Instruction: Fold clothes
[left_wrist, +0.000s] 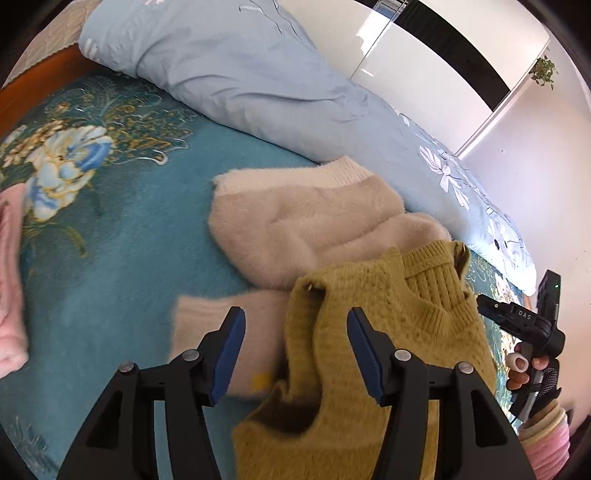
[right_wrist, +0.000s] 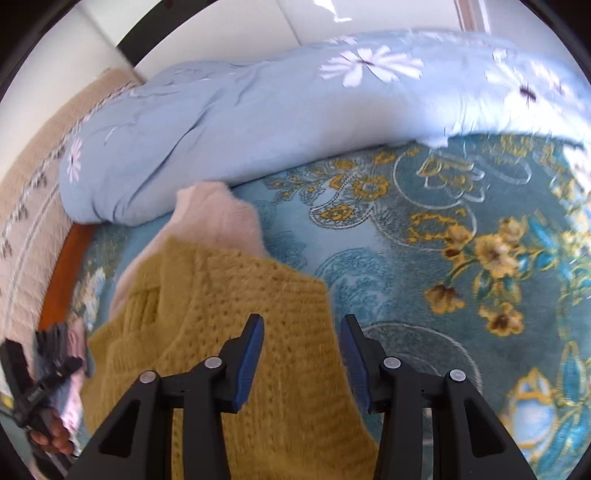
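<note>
Lying bumpy and knitted on the soft teal flowery blanket (right_wrist: 424, 236): yellow sweater (left_wrist: 388, 332), resting partly on fluffy cream sweater (left_wrist: 295, 229) at 12 o'clock. Hovering wide open, gripping nothing: left tongs (left_wrist: 295, 347) right over the yellow knit, right tongs (right_wrist: 301, 354) over its 3 o'clock edge.

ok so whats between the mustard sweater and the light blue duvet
In the left wrist view, the fluffy cream sweater lies between the mustard sweater and the light blue duvet, on the teal blanket.
</note>
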